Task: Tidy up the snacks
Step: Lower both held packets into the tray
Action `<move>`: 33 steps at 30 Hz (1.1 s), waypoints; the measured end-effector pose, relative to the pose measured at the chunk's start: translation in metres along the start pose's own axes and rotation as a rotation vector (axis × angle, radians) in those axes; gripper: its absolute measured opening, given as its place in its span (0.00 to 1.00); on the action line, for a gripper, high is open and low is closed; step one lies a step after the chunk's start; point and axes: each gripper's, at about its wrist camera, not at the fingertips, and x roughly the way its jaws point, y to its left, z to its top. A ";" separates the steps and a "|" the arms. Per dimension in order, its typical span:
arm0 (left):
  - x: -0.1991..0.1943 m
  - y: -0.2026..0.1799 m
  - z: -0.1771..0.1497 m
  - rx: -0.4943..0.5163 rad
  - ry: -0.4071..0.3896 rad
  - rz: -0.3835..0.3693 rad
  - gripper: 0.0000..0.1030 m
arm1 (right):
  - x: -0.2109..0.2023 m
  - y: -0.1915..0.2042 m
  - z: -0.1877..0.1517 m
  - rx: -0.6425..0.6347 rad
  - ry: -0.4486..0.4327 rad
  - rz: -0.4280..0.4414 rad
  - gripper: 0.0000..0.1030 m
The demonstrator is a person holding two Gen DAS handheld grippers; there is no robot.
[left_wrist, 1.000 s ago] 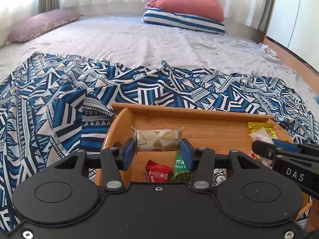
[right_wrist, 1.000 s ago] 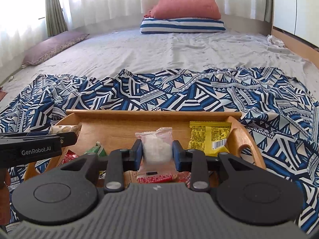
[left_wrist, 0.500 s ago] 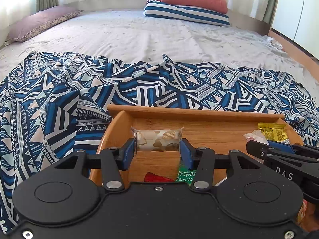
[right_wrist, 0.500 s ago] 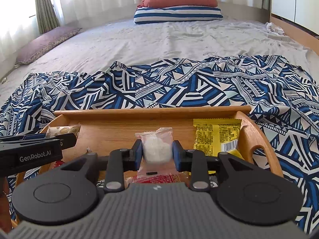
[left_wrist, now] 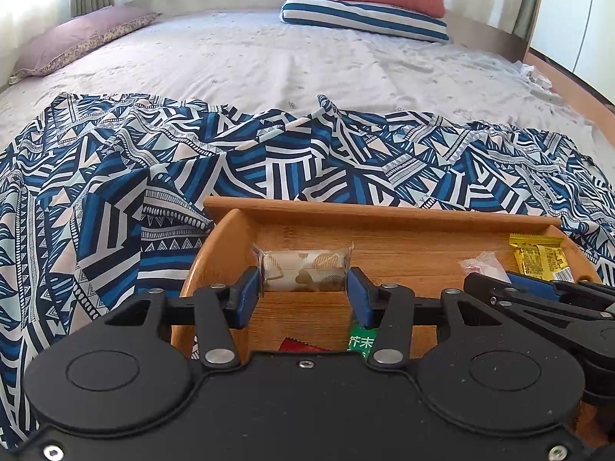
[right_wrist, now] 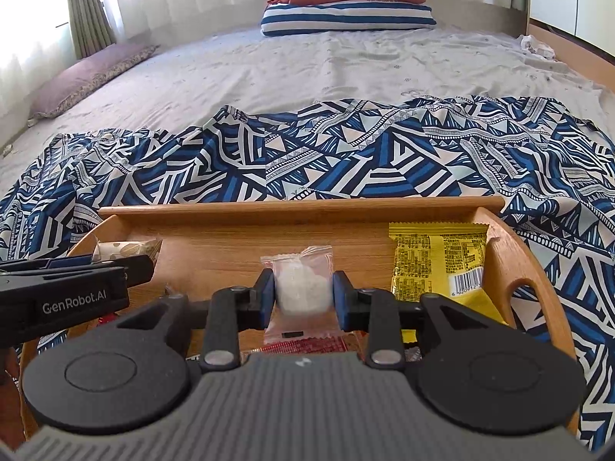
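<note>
Mid-carry over the tray [right_wrist: 300, 211]: left gripper [left_wrist: 305, 288] clenched on a beige snack [left_wrist: 303, 271], right gripper [right_wrist: 303, 294] clenched on a clear candy [right_wrist: 301, 288]. Next, likely: lower each to a free spot, then release.

A tray [right_wrist: 300, 207] sits on a patterned cloth [right_wrist: 346, 161] spread over the bed [right_wrist: 307, 65]. Inside the tray, a flat packet [right_wrist: 434, 265] lies at 3 o'clock, a roll-shaped snack [left_wrist: 303, 271] at 9 o'clock, a small sachet [right_wrist: 301, 288] between them. Two stacked pillows [right_wrist: 346, 4] rest at 12 o'clock, another pillow [right_wrist: 88, 77] at 10 o'clock.
</note>
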 end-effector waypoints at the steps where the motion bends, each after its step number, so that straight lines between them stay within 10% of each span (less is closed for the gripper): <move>1: 0.001 0.000 0.000 0.002 0.004 0.000 0.46 | 0.001 0.000 0.000 -0.002 0.001 0.001 0.36; 33: 0.013 0.002 -0.001 0.006 0.045 0.008 0.47 | 0.017 0.005 0.001 -0.049 -0.023 0.019 0.47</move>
